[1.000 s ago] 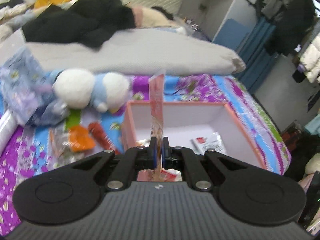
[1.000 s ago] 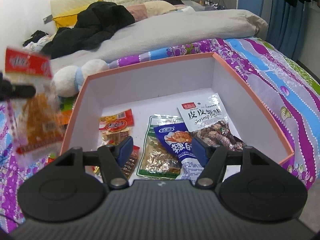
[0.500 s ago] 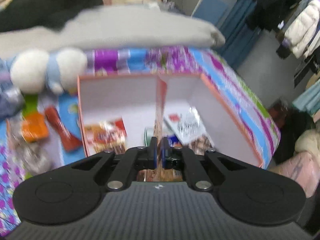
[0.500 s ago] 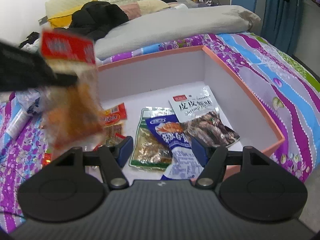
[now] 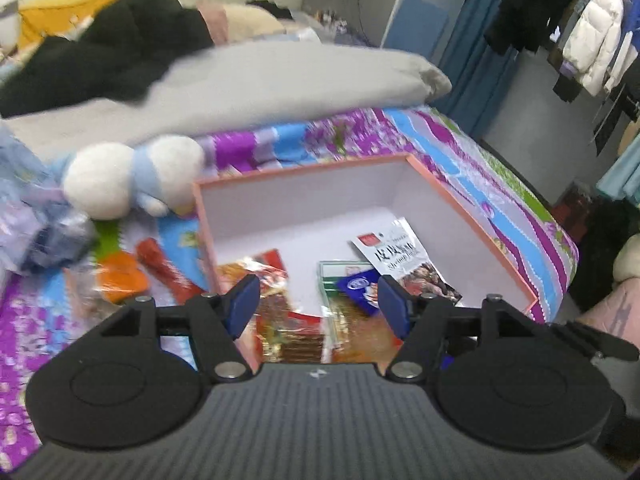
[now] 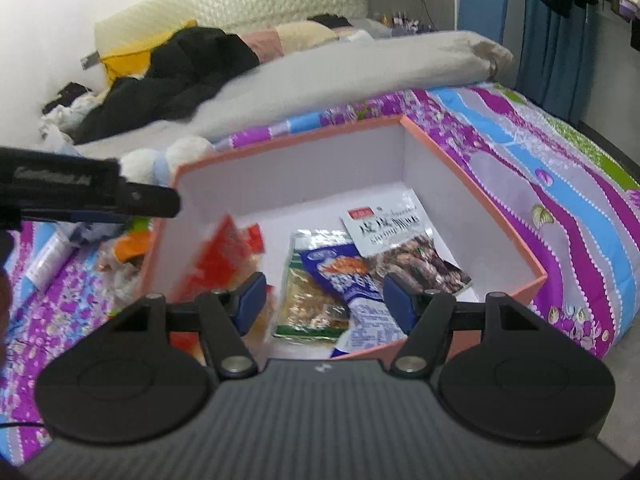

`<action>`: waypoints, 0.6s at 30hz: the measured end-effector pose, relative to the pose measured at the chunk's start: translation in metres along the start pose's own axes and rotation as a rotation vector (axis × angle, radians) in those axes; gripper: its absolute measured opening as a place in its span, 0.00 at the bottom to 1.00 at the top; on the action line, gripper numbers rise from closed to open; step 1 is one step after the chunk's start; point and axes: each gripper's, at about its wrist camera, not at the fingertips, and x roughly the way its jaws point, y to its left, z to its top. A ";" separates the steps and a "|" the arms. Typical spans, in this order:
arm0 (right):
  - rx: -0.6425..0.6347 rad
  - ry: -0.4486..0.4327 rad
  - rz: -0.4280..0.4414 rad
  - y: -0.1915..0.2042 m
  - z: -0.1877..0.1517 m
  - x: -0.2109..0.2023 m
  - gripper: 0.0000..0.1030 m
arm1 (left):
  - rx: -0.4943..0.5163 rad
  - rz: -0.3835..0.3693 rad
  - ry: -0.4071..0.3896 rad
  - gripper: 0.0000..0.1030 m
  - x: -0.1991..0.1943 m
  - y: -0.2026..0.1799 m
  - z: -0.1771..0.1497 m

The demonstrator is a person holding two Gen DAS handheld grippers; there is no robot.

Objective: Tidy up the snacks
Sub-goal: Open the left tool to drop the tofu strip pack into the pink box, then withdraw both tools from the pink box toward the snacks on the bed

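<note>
A pink box (image 5: pixel 304 172) with a white inside lies on the bed. It holds a white shrimp packet (image 5: pixel 400 252), a blue packet (image 6: pixel 344 276), a clear green-edged packet (image 6: pixel 308 304) and red-orange packets (image 5: pixel 256 268). My left gripper (image 5: pixel 318 300) hovers over the box's near left corner, its jaws opening and nothing pressed between the pads. A blurred red-orange packet (image 6: pixel 216 260) drops free into the box just below one of the left fingers (image 6: pixel 152 200). My right gripper (image 6: pixel 324 300) hangs open and empty over the box's near edge.
Loose snacks lie left of the box: an orange packet (image 5: pixel 120 276) and a red stick (image 5: pixel 164 268). Behind them are a white and blue plush toy (image 5: pixel 132 176) and a clear plastic bag (image 5: pixel 24 208). A grey duvet (image 5: pixel 280 88) crosses the bed beyond.
The left gripper carried the red-orange packet over the box, then spread its jaws and the packet fell out. The right gripper drew back slightly, still open.
</note>
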 end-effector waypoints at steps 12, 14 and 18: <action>-0.029 -0.132 0.113 0.058 -0.003 -0.054 0.65 | -0.061 0.028 -0.161 0.68 -0.121 0.054 -0.039; -0.040 -0.141 0.129 0.070 -0.007 -0.060 0.67 | -0.060 0.044 -0.183 0.68 -0.136 0.061 -0.049; -0.055 -0.144 0.189 0.093 -0.019 -0.070 0.69 | -0.068 0.084 -0.202 0.68 -0.161 0.077 -0.080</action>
